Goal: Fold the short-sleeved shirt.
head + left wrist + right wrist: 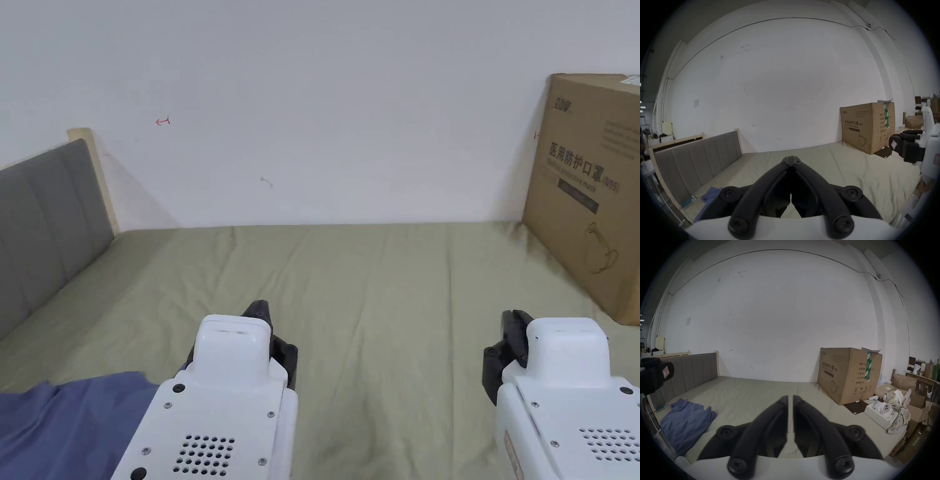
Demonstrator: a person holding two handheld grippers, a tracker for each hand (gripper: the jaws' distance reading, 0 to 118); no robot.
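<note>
Left gripper (791, 157): held level, pointing at the far wall, jaws closed tip to tip with nothing between them. Right gripper (790, 396): held level beside it, well apart to the right, pointing the same way; jaws nearly together, a thin gap between them, gripping nothing.

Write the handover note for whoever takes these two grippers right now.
Left gripper: jaws shut on nothing, held above the bed.
Right gripper: jaws nearly together with a thin gap, holding nothing, also above the bed.
Blue shirt: lies rumpled on the bed's left side near the grey headboard, to the left of both grippers, untouched.
Cardboard box: stands at the bed's right end against the wall.
Done: nothing visible; the shirt is neither spread nor folded.
Left: reach the shirt, spread it flat on the open sheet, fold it.
</note>
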